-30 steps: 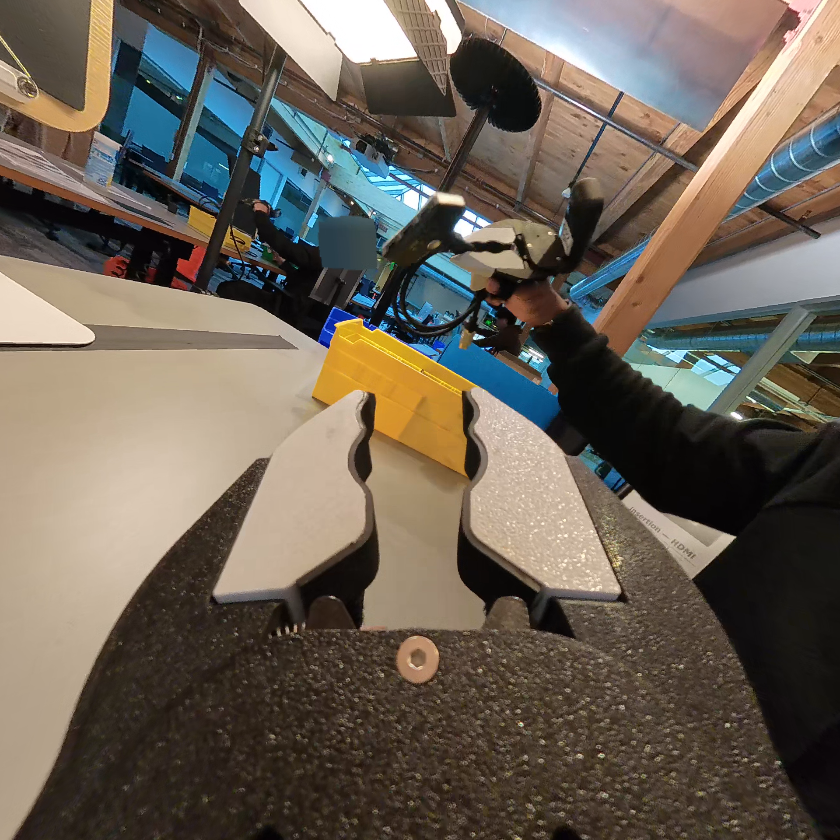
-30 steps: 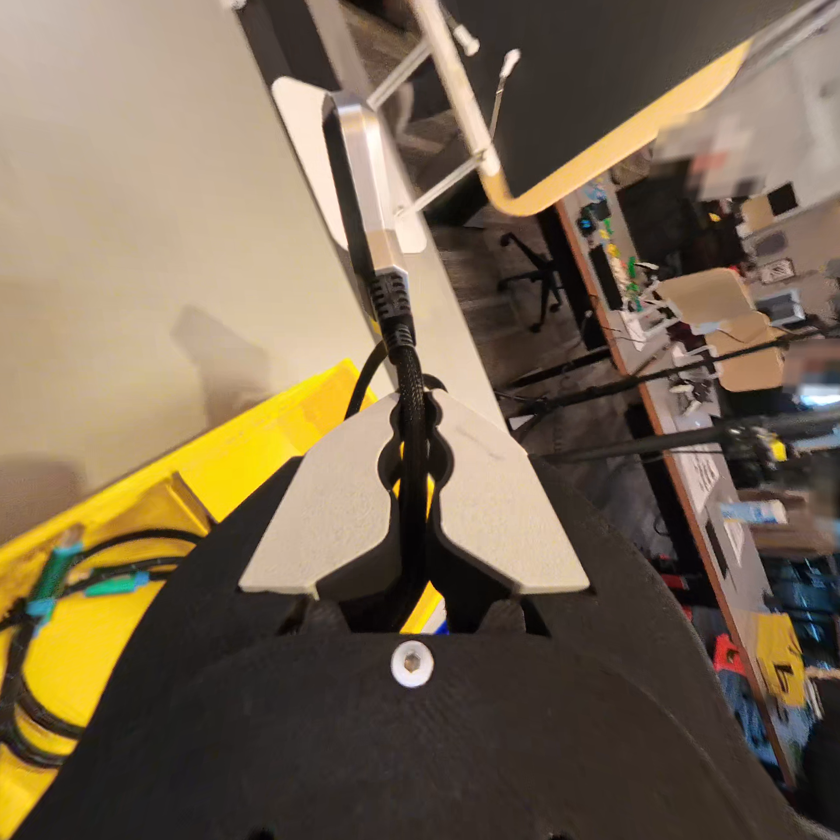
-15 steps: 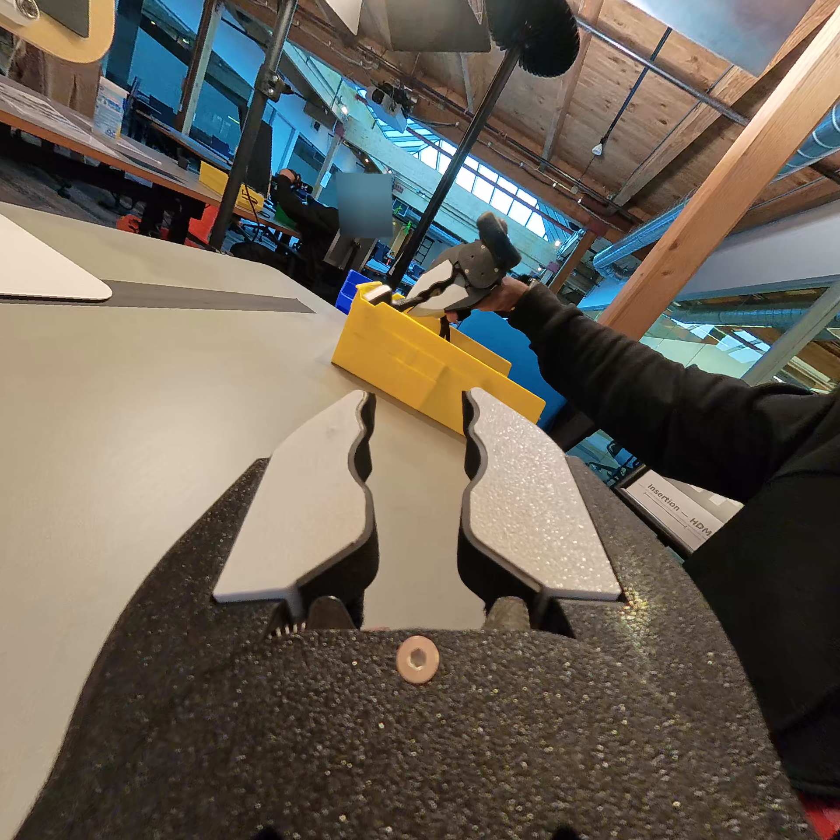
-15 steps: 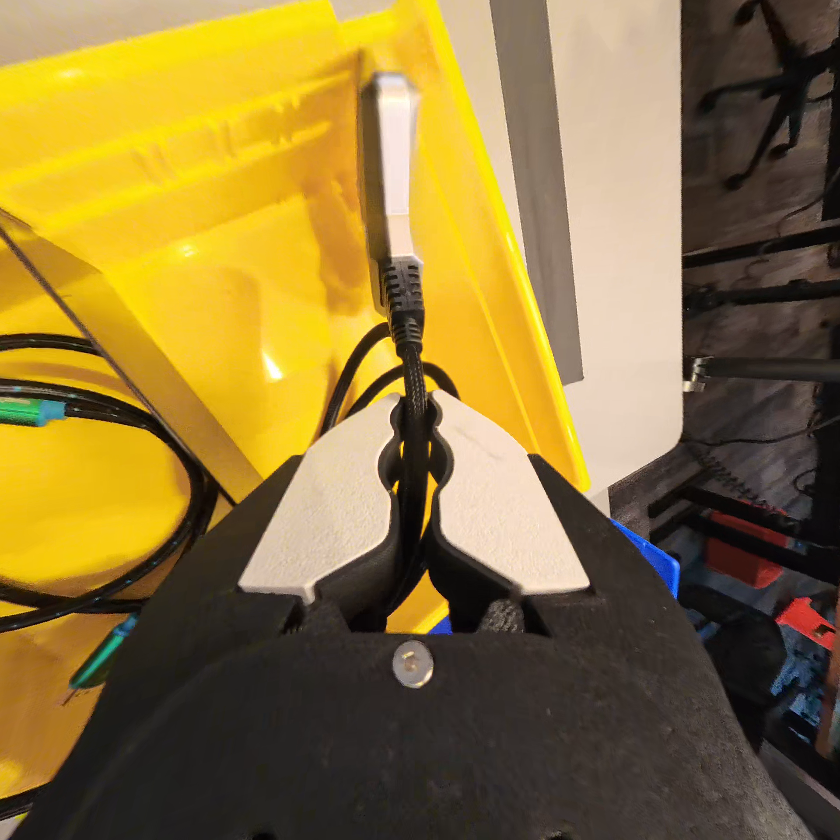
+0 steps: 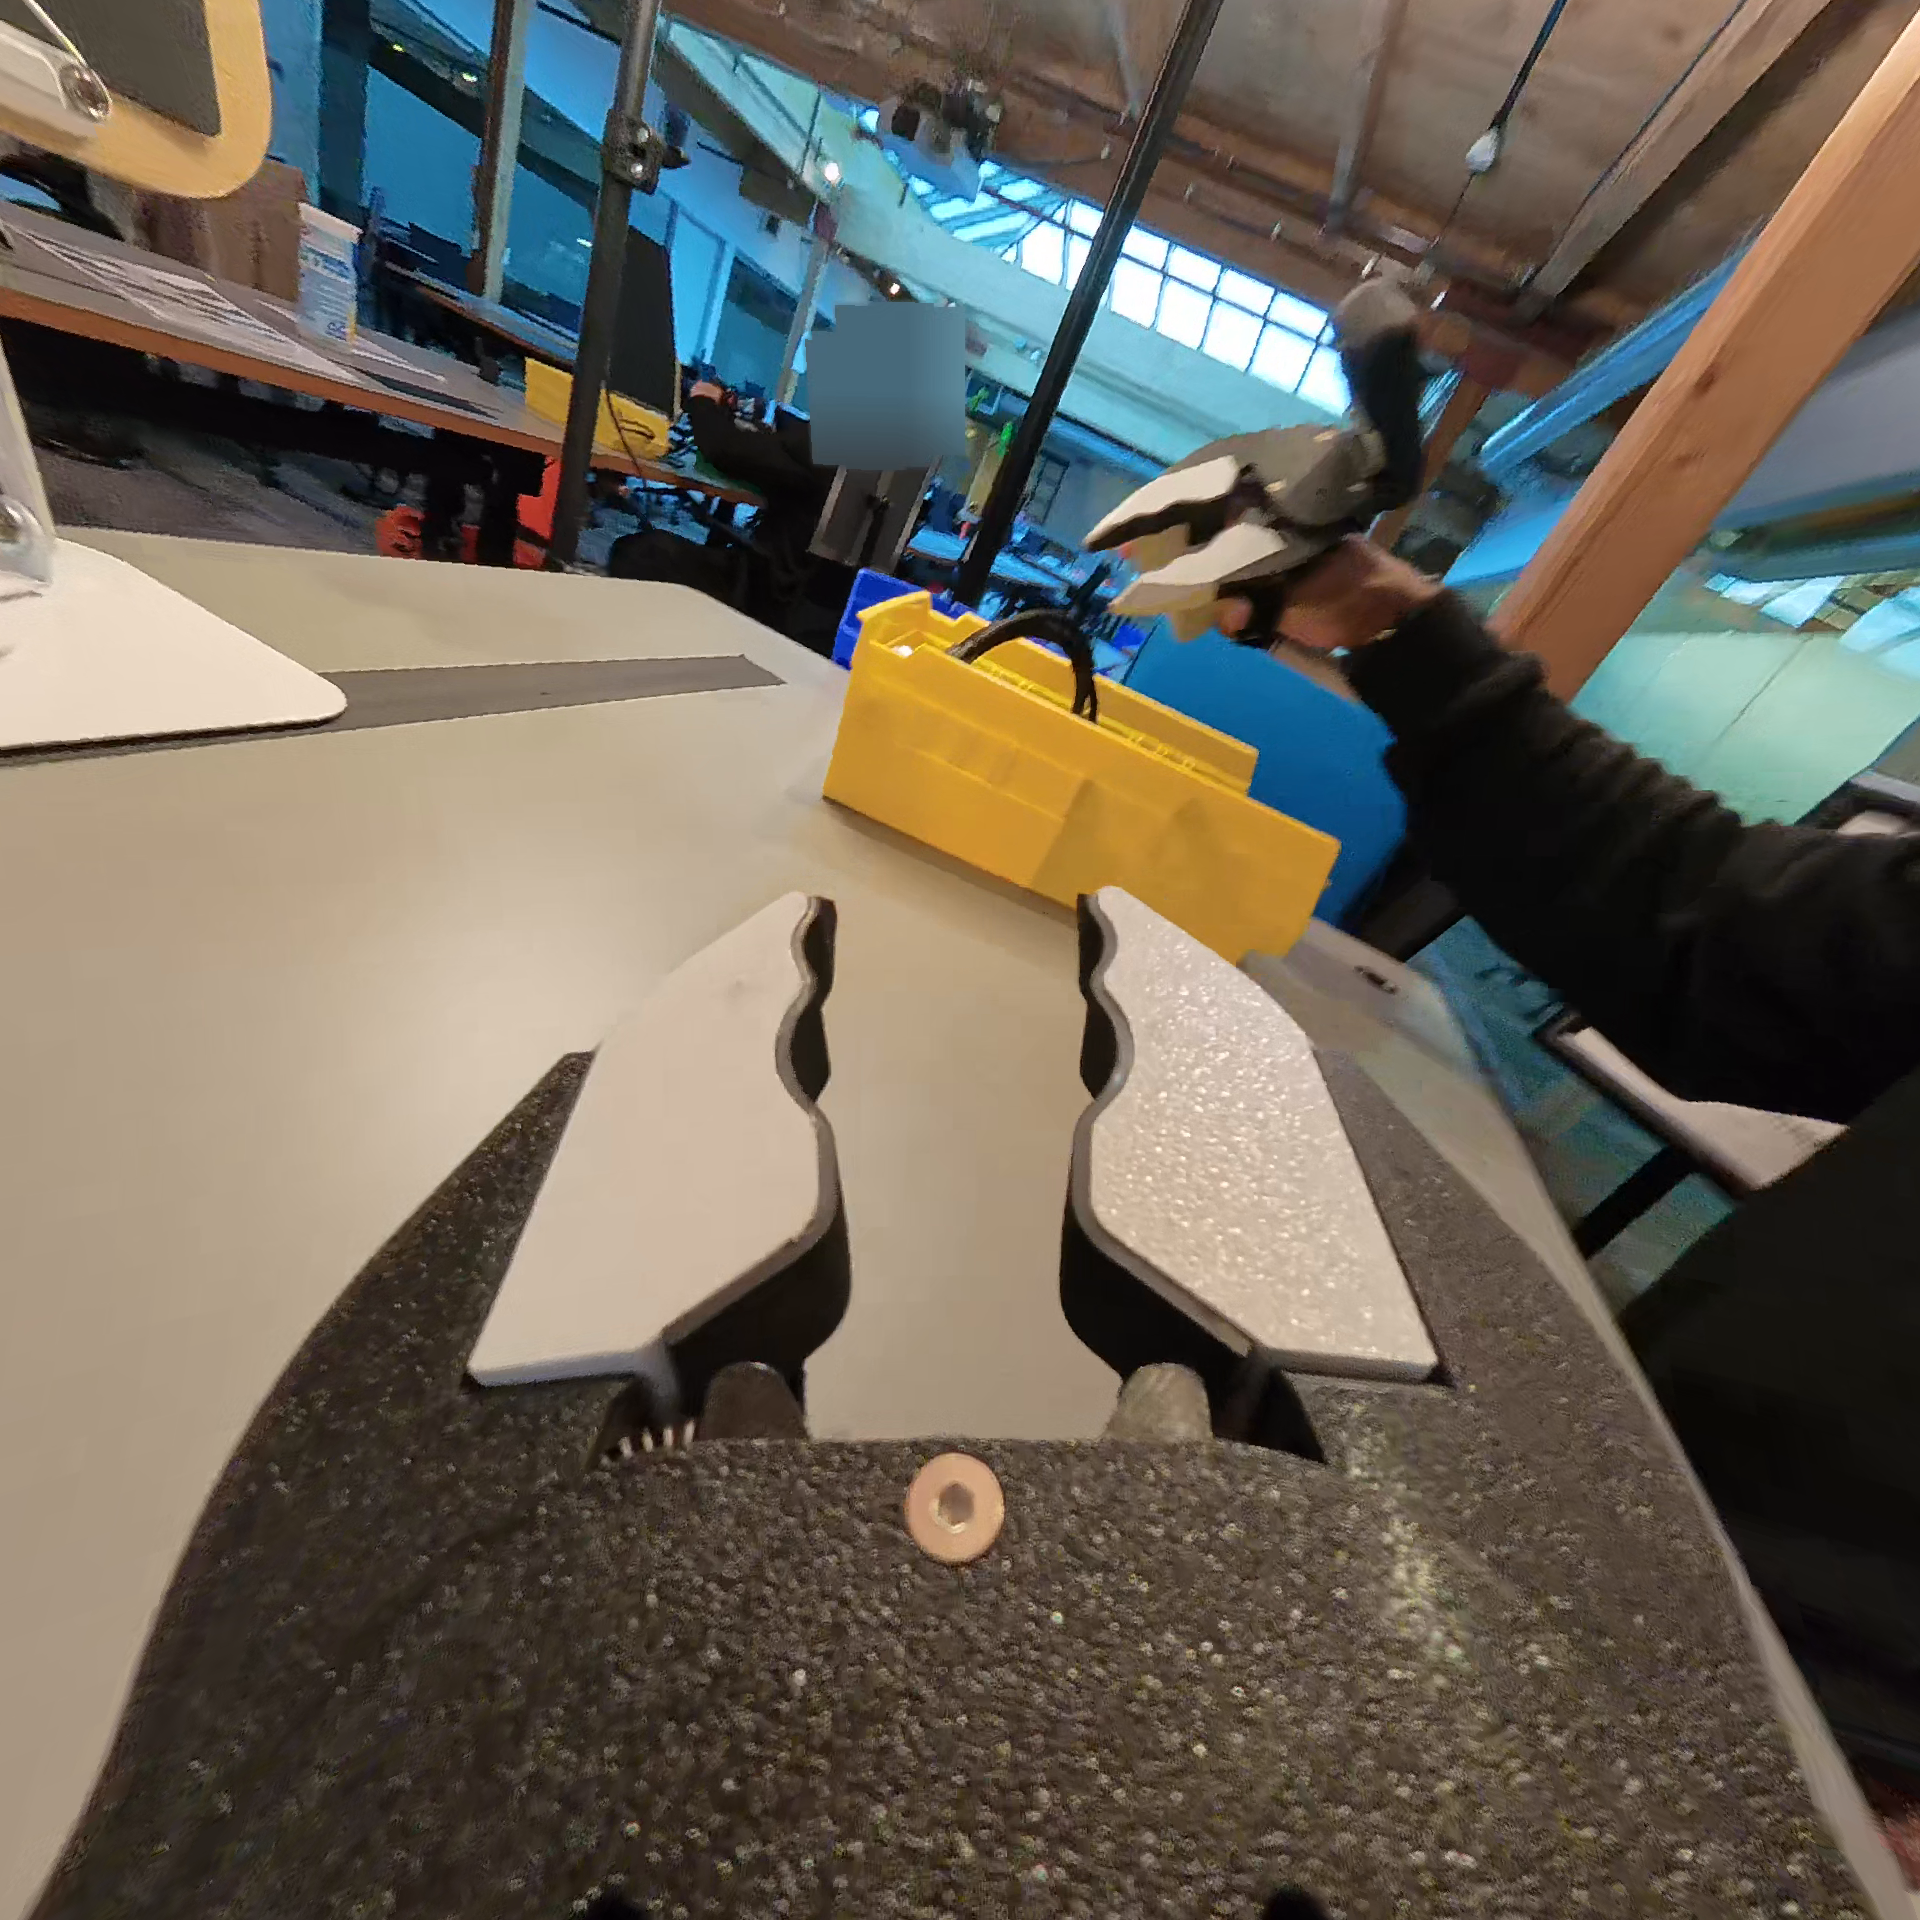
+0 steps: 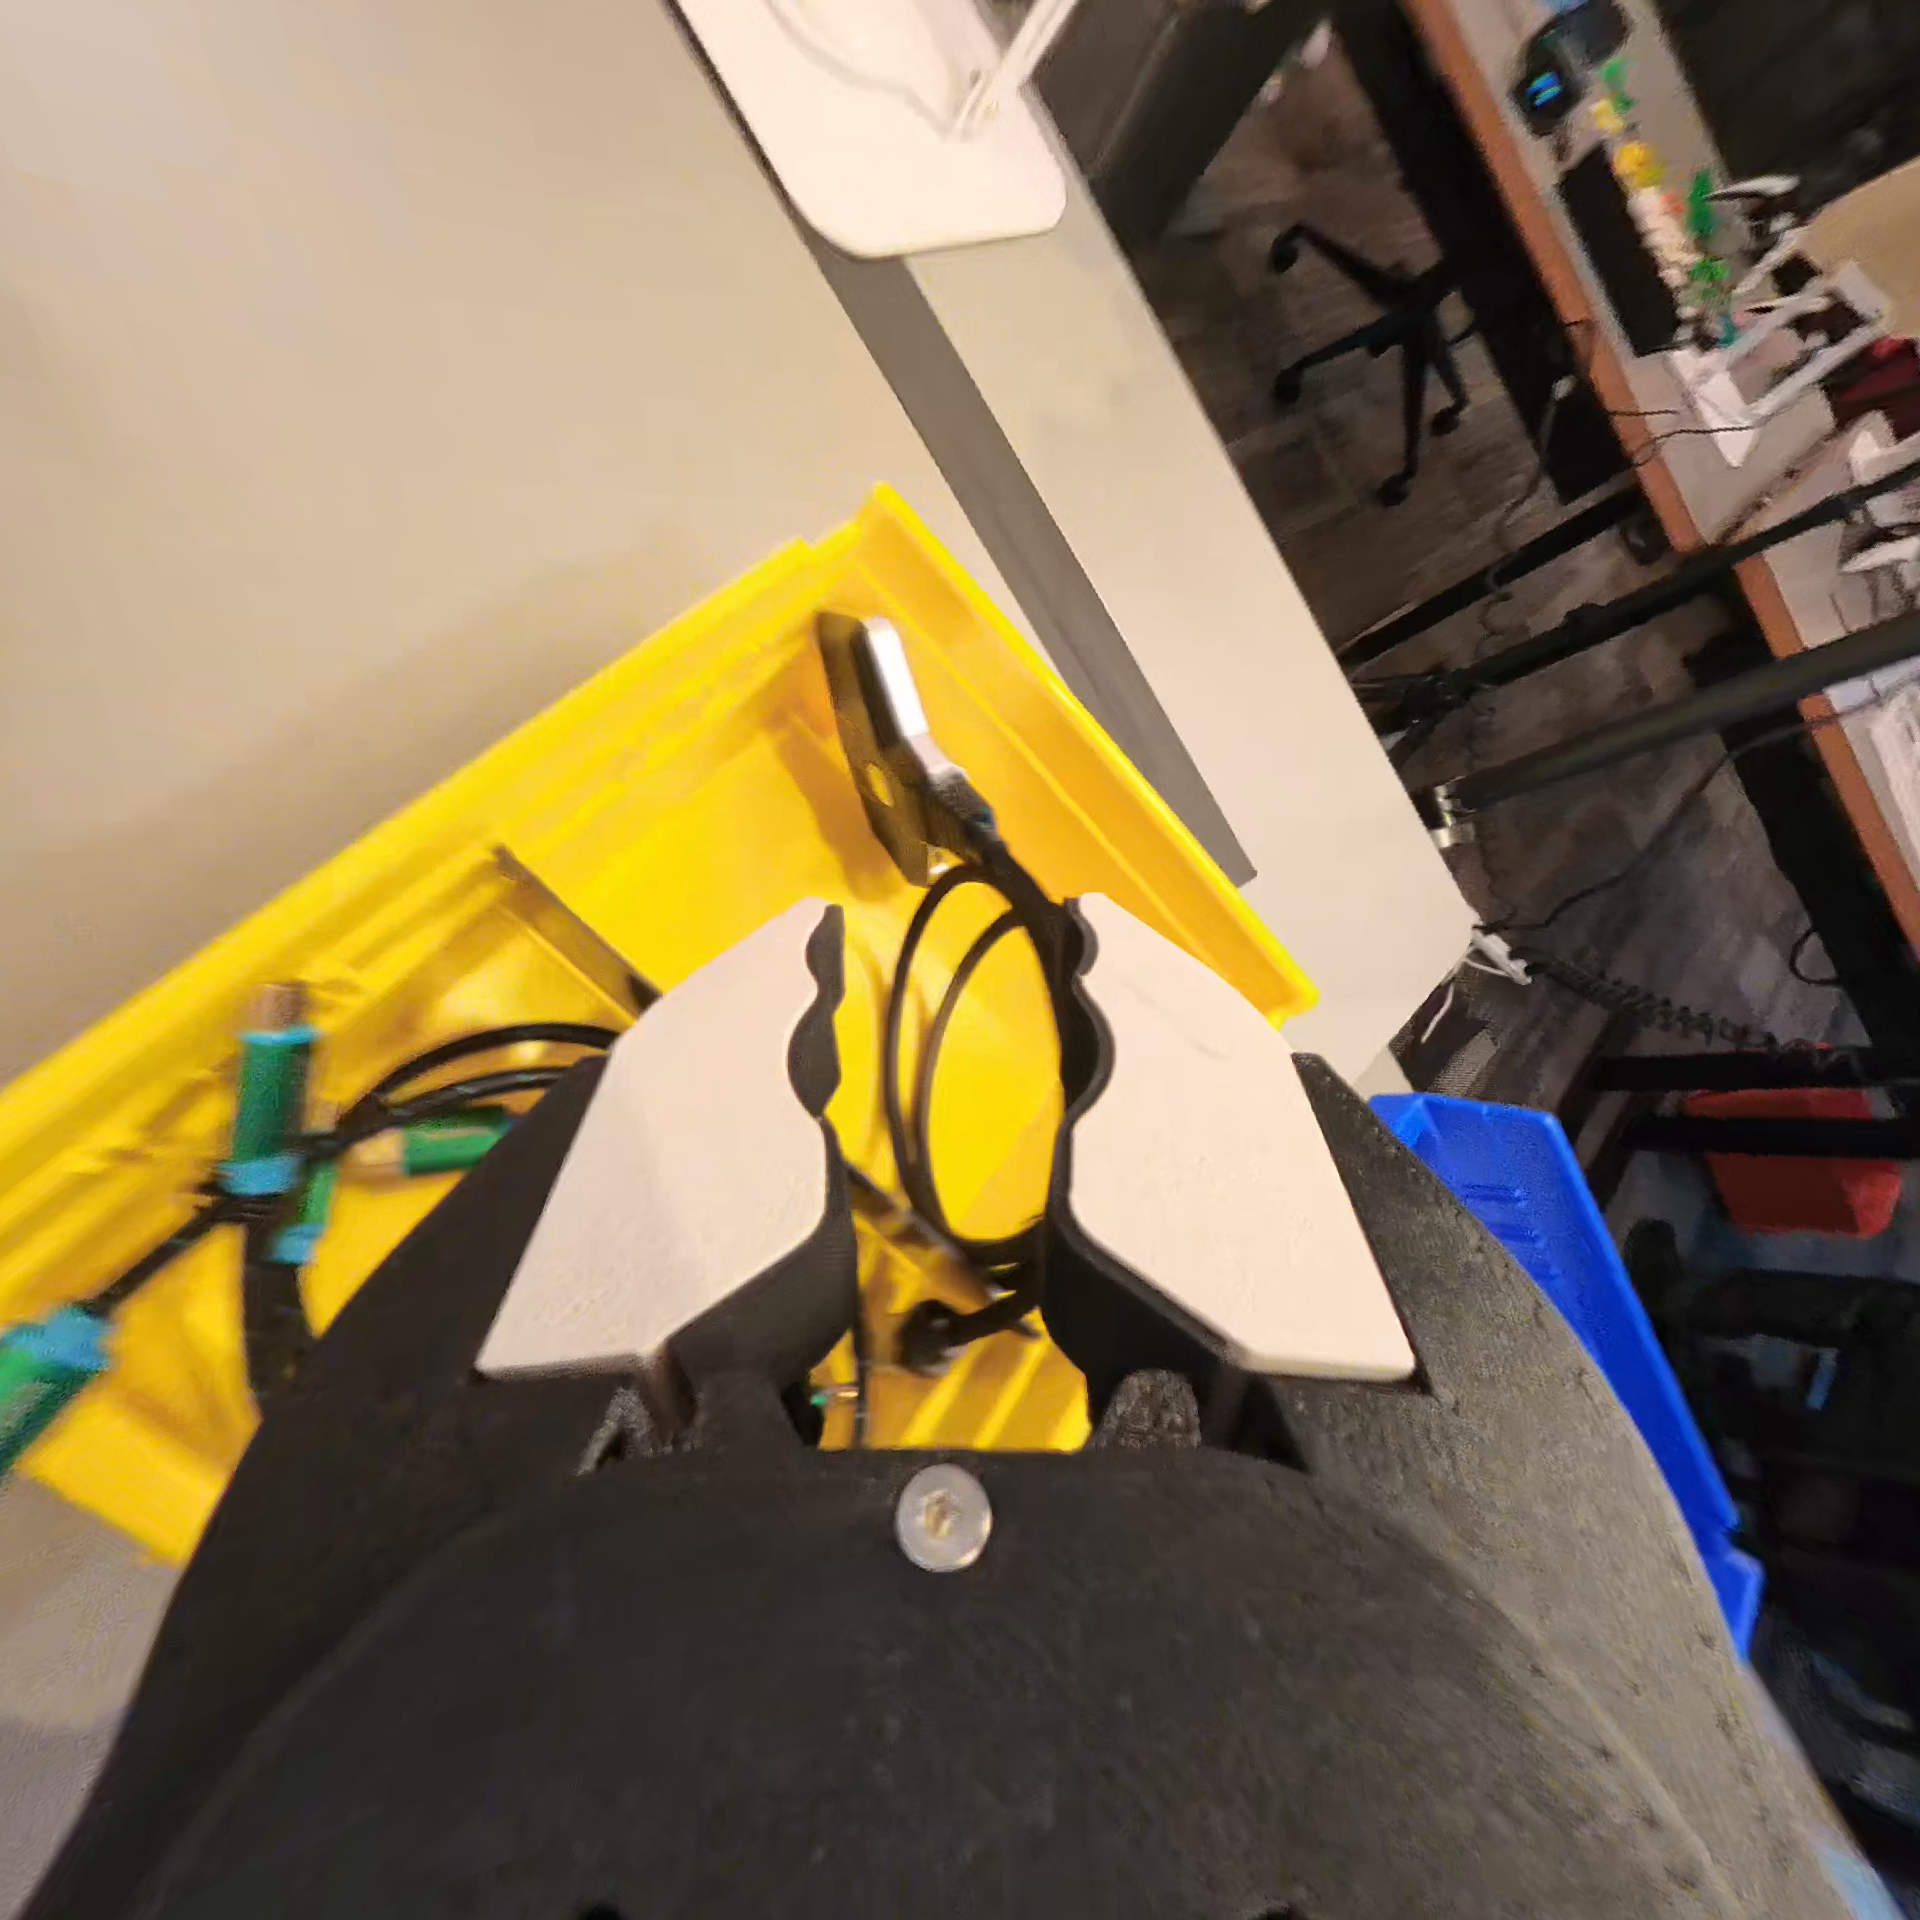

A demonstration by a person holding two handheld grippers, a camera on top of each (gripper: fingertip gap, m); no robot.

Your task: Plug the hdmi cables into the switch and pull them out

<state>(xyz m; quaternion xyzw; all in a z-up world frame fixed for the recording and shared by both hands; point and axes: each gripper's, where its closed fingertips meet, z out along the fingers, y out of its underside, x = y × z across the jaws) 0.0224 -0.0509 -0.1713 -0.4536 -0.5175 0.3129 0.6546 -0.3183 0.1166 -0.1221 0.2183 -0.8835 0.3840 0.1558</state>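
My right gripper point(image 6: 951, 914) is open and empty, just above a yellow bin point(image 6: 644, 769). A black cable with a silver plug point(image 6: 899, 717) lies in the bin's far corner, its loop point(image 6: 977, 1070) showing between my fingers. Green-ended cables point(image 6: 270, 1101) lie in the bin's left part. My left gripper point(image 5: 951, 914) is open and empty, low over the grey table point(image 5: 364, 935), pointing at the yellow bin point(image 5: 1039, 790). The left wrist view also shows the right gripper point(image 5: 1184, 540) open above the bin, and a black cable loop point(image 5: 1039, 644) sticking up from it. No switch is visible.
A white stand base point(image 5: 125, 655) sits on the table at the far left, beside a dark strip point(image 5: 540, 686); it also shows in the right wrist view point(image 6: 914, 156). A blue bin point(image 6: 1538, 1226) stands past the table's edge. The person's black sleeve point(image 5: 1621, 873) reaches in from the right. The left gripper's tips are roughly 40 cm from the right gripper's.
My right gripper carried the black cable down into the yellow bin, then opened and let it go; the cable now lies in the bin. My left gripper stayed open and shifted slightly.
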